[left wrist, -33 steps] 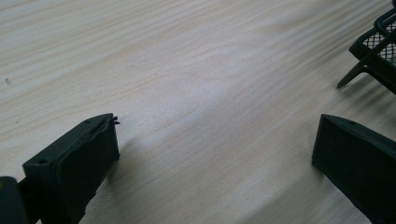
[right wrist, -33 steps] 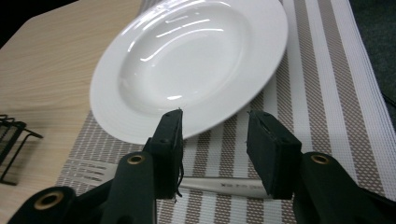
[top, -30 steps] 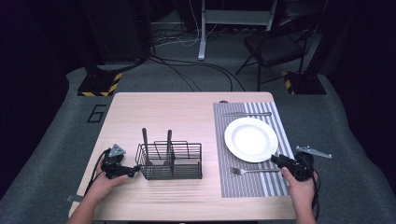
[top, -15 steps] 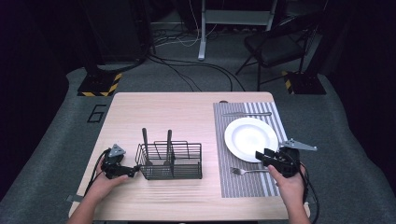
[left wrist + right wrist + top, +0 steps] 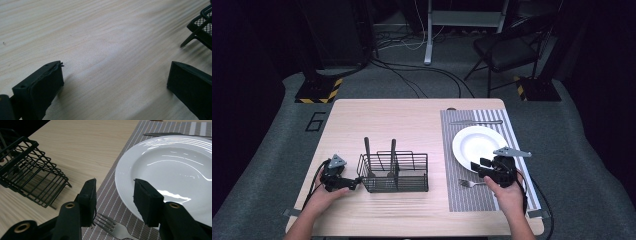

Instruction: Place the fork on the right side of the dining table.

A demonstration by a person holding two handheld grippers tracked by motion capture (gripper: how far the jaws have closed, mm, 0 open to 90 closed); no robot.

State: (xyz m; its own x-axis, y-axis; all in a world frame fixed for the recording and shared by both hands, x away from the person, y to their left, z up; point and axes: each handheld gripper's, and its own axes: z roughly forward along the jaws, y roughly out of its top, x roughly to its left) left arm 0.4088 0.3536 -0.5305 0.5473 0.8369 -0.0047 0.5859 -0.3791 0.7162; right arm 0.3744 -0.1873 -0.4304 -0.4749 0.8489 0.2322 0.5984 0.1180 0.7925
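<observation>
At the lower left of the high view, the left gripper [image 5: 353, 183] rests on the bench [image 5: 412, 125], jaws spread wide with bare wood between them, its tips just beside the left end of the wire caddy [image 5: 394, 172]. The caddy holds two dark-handled utensils [image 5: 367, 150] standing upright in its compartments; I cannot tell what kind they are.

Moving right, the striped placemat [image 5: 452, 150] carries a white plate [image 5: 477, 142], empty, with a knife [image 5: 476, 121] lying crosswise above it.

At the lower right, the right gripper [image 5: 477, 165] hovers over the plate's near rim, jaws partly apart and holding nothing. The fork [image 5: 471, 184] lies on the mat just below and slightly left of those jaws, its long axis running left to right, tines pointing toward the caddy. In the right gripper view the tines [image 5: 110, 223] show directly beneath the gap between the jaws. The right hand is by far the nearer one; I judge a short drop downward would put the jaws on the fork, across its handle.
</observation>
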